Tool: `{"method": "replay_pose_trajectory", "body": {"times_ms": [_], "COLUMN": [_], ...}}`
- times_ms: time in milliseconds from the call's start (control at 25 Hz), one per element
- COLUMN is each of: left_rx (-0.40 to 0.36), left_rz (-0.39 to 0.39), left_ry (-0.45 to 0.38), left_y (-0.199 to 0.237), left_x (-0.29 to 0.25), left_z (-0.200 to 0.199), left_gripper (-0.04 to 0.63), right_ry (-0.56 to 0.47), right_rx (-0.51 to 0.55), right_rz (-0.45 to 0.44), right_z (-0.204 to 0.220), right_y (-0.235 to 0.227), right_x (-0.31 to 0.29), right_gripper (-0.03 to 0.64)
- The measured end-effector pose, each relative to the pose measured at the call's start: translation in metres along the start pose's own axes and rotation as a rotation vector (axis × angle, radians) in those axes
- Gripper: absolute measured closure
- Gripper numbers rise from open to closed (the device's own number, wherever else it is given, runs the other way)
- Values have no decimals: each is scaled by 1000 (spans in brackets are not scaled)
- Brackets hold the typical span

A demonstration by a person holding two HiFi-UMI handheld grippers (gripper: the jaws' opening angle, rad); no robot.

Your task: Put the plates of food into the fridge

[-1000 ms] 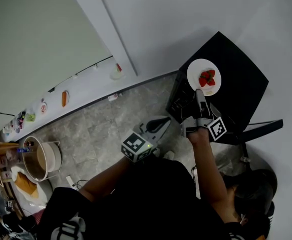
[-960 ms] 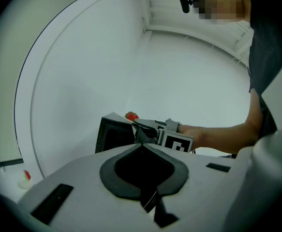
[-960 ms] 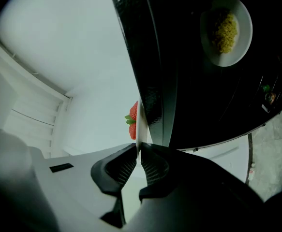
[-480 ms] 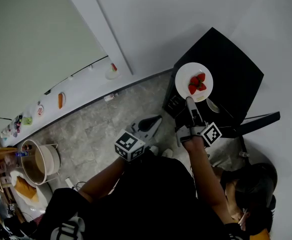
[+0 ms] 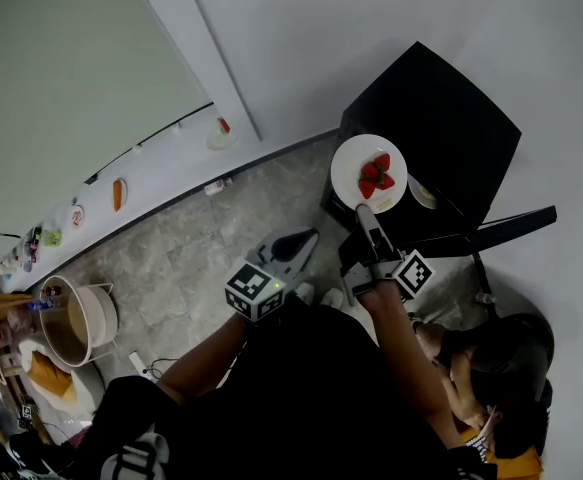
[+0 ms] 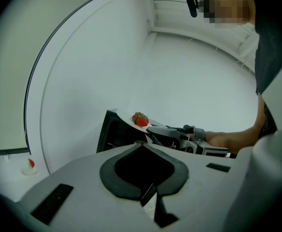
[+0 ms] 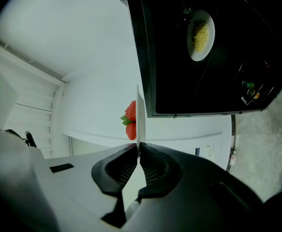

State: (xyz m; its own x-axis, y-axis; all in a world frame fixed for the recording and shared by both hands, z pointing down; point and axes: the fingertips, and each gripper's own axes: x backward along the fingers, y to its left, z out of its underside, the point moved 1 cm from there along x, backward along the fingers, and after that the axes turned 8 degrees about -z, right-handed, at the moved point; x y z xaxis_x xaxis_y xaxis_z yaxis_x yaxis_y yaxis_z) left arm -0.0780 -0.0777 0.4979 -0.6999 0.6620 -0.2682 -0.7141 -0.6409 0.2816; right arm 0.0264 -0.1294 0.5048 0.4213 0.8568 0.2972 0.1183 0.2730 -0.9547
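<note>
A white plate point(image 5: 368, 173) with strawberries point(image 5: 375, 175) is held level in front of the black fridge point(image 5: 441, 108). My right gripper point(image 5: 361, 211) is shut on its near rim, and its jaws have just been closing tighter on it. In the right gripper view the plate point(image 7: 138, 111) shows edge-on between the pads, with the strawberries point(image 7: 130, 119) on its left. My left gripper point(image 5: 301, 238) hangs shut and empty left of the right one. From the left gripper point(image 6: 141, 144) I see the plate point(image 6: 140, 121) beside the fridge point(image 6: 112, 134).
The fridge door point(image 5: 501, 230) stands open at the right. Inside lies a plate of yellow food point(image 7: 200, 35). Several small plates of food sit on a white ledge point(image 5: 161, 163) along the wall. A pot point(image 5: 81, 323) stands at the left. Another person point(image 5: 501, 368) crouches at the lower right.
My right gripper has carried the strawberry plate leftward, from over the fridge's top to its left front corner. The left gripper has drifted slightly left too.
</note>
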Motion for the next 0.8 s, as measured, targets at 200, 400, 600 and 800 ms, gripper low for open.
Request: {"method": "replay_pose_trajectory", "body": {"times_ms": [200,400,600,800], "left_rx": [7,5,-3,-11], "left_rz": [-13,-21,-24,-20], "left_ry": [8,13,15,30], "left_y": [-4,-8,-7,-2], "left_x": [8,9,11,10], "left_z": [8,11,8,9], "left_gripper": [572,572,572,572], "right_ry": [13,3,-9,-44], "right_rx": [-34,-57,-46,-27], "right_rz": [30,74,101,131], "right_z": [16,14,3,-13], "right_y": [-5,-22,-36,-56], "right_x": [21,37,39,37], "right_gripper": [583,583,583,583]}}
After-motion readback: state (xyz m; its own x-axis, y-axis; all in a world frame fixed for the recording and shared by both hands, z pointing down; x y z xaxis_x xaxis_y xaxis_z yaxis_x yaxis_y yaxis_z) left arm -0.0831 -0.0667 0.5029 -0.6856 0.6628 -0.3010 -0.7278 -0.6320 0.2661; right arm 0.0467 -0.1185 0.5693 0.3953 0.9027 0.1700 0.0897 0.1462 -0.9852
